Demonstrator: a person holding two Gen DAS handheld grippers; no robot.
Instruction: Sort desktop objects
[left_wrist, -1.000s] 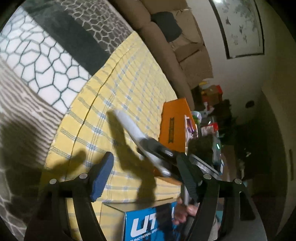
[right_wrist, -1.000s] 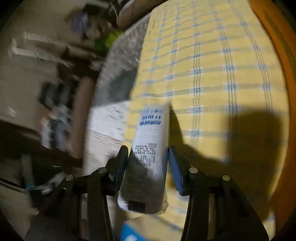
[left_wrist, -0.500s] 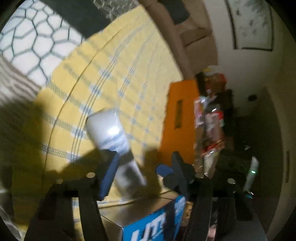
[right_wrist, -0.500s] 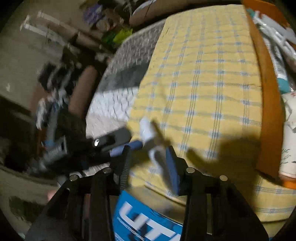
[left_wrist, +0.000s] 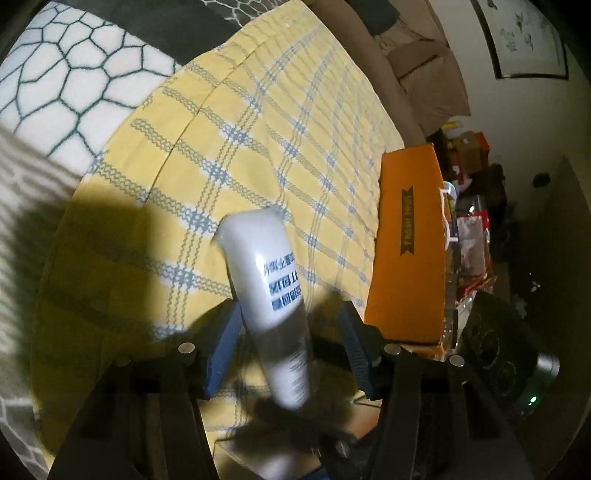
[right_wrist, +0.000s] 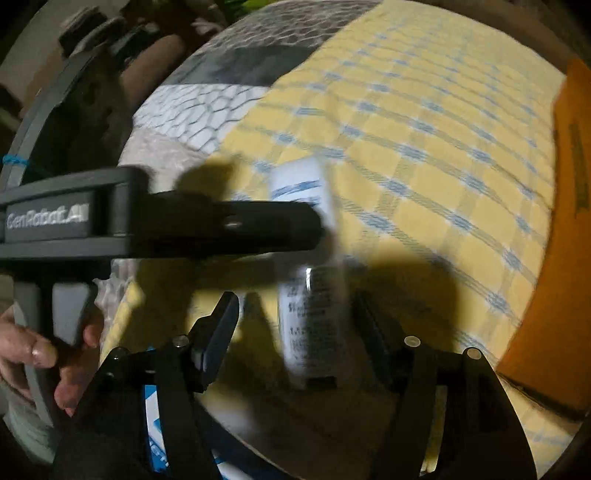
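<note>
A white tube (left_wrist: 266, 266) with blue print stands tilted over the yellow checked cloth (left_wrist: 295, 129). It sits between the fingers of my left gripper (left_wrist: 288, 310), whose jaws are closing. The tube's side lies against the left blue pad, and a gap shows at the right pad. In the right wrist view the tube (right_wrist: 314, 325) also stands between the fingers of my right gripper (right_wrist: 295, 299). Those jaws are opening, with a gap on both sides. The left gripper's finger (right_wrist: 258, 225) crosses in front of the tube. I cannot tell whether the tube's lower end rests on anything.
An orange box (left_wrist: 406, 258) stands at the cloth's right edge, with packets and clutter (left_wrist: 472, 229) beyond it. A blue-and-white carton (right_wrist: 155, 424) lies just under the grippers. A hand (right_wrist: 40, 350) grips the left tool's handle. A patterned rug (left_wrist: 74, 74) lies to the left and a sofa (left_wrist: 424, 74) behind.
A second ago my right gripper was shut on the tube and the left stood open beside it. The left gripper has since moved around the tube, and the right jaws have spread off it.
</note>
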